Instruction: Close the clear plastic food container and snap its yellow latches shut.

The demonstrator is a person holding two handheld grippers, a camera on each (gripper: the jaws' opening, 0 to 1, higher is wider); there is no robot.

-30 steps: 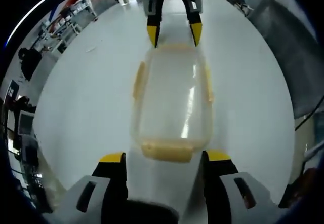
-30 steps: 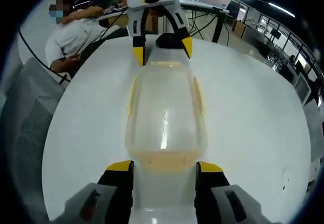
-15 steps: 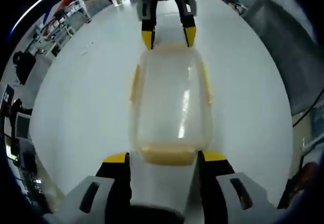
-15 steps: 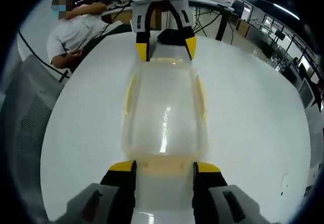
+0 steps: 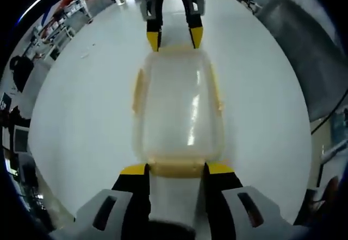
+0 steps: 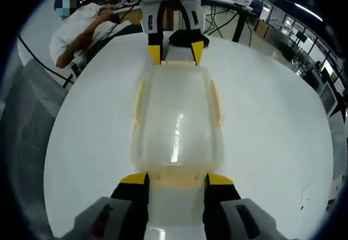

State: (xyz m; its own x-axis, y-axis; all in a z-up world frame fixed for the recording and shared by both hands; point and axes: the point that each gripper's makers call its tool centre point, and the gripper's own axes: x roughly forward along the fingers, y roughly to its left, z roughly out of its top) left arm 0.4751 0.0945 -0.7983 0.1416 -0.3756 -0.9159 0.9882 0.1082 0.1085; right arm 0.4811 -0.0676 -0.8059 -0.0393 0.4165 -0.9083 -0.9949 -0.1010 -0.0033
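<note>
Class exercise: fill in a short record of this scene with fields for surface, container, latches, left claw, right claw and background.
surface: white round table
container: clear plastic food container, lid on, lying between the two claws
latches: yellow latches on both ends and both long sides
left claw: left claw open, jaws flanking the near end latch
right claw: right claw open, jaws flanking the opposite end latch
background: seated person, grey chair

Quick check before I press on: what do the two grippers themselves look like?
Both match. The left gripper has black jaws tipped in yellow, rising from a light grey body with dark oval slots. The right gripper has the same, and its pale housing shows across the container.
</note>
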